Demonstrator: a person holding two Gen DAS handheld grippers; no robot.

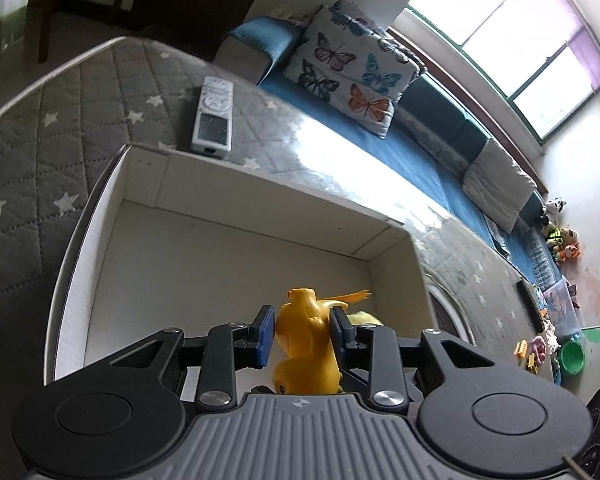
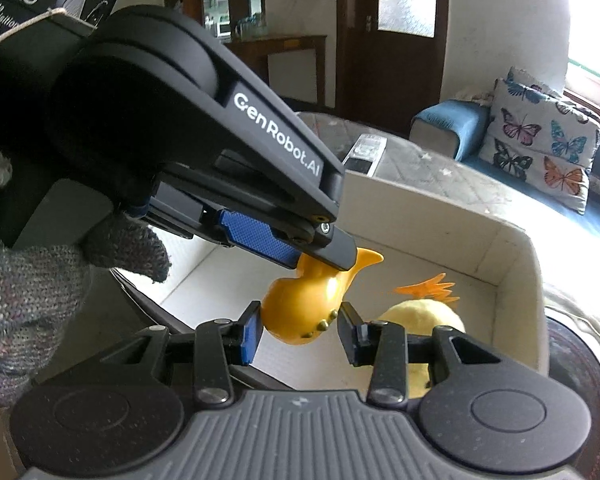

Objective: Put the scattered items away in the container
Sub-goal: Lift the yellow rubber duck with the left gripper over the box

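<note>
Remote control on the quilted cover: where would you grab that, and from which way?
I'd grip the remote across its narrow middle, from above, a finger on each long edge. It lies flat, long and slim, and the white box crowds its near end.

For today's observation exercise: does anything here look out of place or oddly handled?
Yes. The yellow toy hangs above the white box, gripped by the left gripper while the right gripper brackets it too. The remote lies outside the box.

A box [image 1: 148, 184] sits on a quilted table [image 1: 40, 152], with a remote [image 1: 213, 117] lying just behind its far wall. A toy figure [image 1: 306, 344] hangs over the box between the left gripper [image 1: 302, 334] pads. Beyond the table, a sofa [image 1: 420, 160] carries a pillow [image 1: 352, 68].
</note>
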